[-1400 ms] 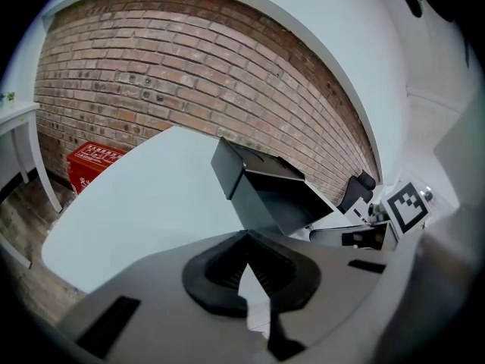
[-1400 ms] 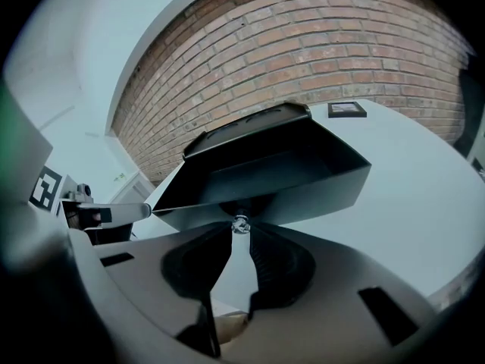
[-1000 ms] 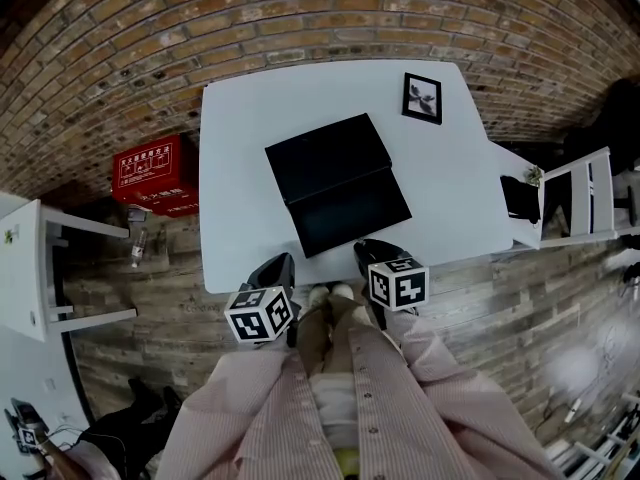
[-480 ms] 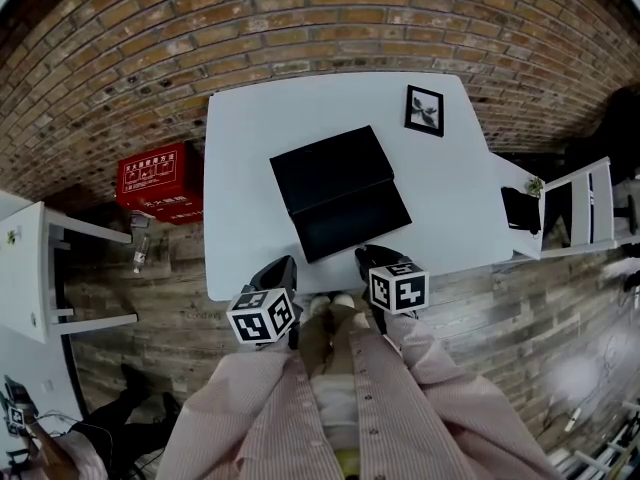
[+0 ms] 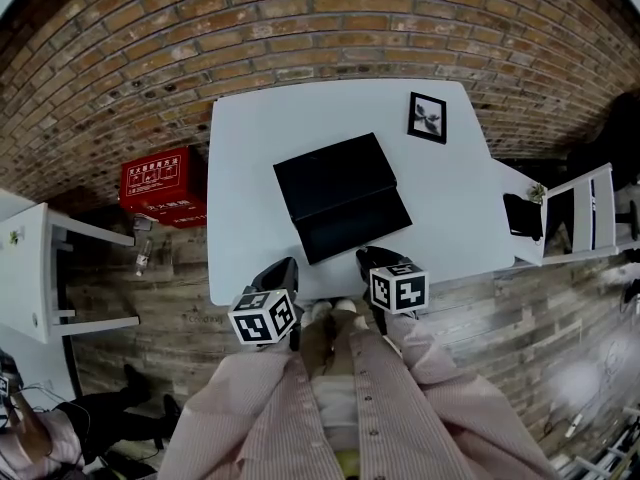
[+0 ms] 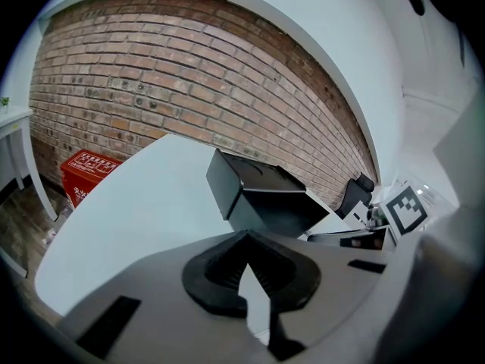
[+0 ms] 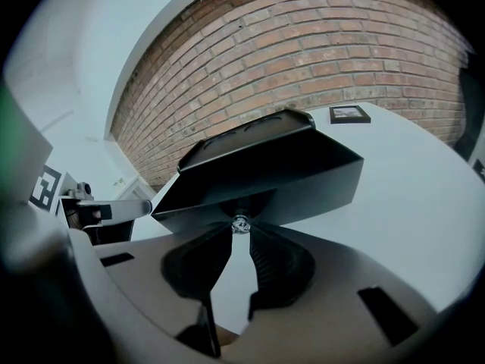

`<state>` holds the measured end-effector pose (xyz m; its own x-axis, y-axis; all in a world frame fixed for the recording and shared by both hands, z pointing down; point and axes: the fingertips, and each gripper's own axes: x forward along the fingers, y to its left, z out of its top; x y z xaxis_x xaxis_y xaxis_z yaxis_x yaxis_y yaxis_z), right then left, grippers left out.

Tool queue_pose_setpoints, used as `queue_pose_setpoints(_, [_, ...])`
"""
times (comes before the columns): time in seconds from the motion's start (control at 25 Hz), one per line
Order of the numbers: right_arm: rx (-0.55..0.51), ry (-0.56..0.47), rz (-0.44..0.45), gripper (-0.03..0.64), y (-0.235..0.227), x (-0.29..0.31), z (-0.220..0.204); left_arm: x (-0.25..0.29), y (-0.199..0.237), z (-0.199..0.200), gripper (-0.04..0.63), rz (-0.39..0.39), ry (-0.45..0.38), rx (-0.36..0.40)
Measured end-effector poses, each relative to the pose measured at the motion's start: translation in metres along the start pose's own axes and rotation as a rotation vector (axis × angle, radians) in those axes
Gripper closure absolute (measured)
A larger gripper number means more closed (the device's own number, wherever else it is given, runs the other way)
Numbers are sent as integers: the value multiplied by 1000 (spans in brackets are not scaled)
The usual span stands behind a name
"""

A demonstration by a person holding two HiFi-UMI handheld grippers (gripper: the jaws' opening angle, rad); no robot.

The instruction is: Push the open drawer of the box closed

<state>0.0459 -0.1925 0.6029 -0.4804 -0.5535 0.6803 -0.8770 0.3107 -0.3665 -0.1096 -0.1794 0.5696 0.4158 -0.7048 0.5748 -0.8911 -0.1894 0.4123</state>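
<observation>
A black box (image 5: 335,173) lies on the white table (image 5: 240,148), its drawer (image 5: 355,223) pulled out toward me. The right gripper view looks straight at the drawer front (image 7: 303,177), which carries a small shiny knob (image 7: 240,222). My right gripper (image 7: 239,230) has its tips on either side of that knob and looks shut on it; the head view places this gripper (image 5: 372,258) at the drawer's near edge. My left gripper (image 5: 283,268) hangs over the table's near edge, left of the drawer and apart from it. Its jaws (image 6: 244,241) meet at the tips with nothing between, and the box (image 6: 242,180) is ahead of them.
A framed picture (image 5: 427,117) stands at the table's far right corner. On the floor to the left sits a red box (image 5: 160,183), beside another white table (image 5: 25,268). A white chair (image 5: 585,203) stands on the right. A brick wall runs behind the table.
The head view has drifted slightly. Both grippers and the drawer stay where they were.
</observation>
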Motion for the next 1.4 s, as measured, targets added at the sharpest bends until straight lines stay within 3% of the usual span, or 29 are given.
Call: queue_pose_setpoints(1.4, [2,-2,6,540,0,35,33,18,19,29,600,2,-16,-3])
